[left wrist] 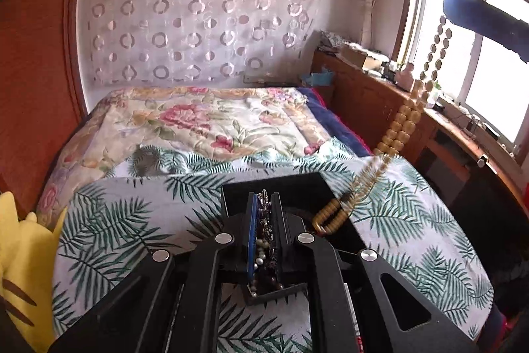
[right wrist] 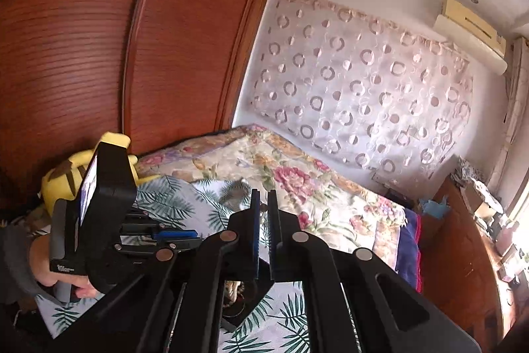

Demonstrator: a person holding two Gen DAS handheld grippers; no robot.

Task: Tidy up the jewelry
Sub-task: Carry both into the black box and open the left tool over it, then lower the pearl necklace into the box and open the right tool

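A bedroom in daylight: a bed (left wrist: 211, 121) under a floral quilt (left wrist: 198, 118) and a palm-leaf sheet (left wrist: 125, 220) stands against a white wall hung with a circle-patterned sheer curtain (left wrist: 198, 12). A reddish wooden wardrobe (right wrist: 115, 38) rises on one side; a cluttered low wooden cabinet (left wrist: 380, 88) runs beneath a bright window (left wrist: 479, 62). An air conditioner (right wrist: 472, 32) is mounted near the ceiling.

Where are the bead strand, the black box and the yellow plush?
bead strand (left wrist: 401, 128): left wrist view, on the big tan beads mid-strand.
black box (left wrist: 297, 184): left wrist view, on its far inner wall.
yellow plush (right wrist: 61, 182): right wrist view, on its head, beside the left gripper.
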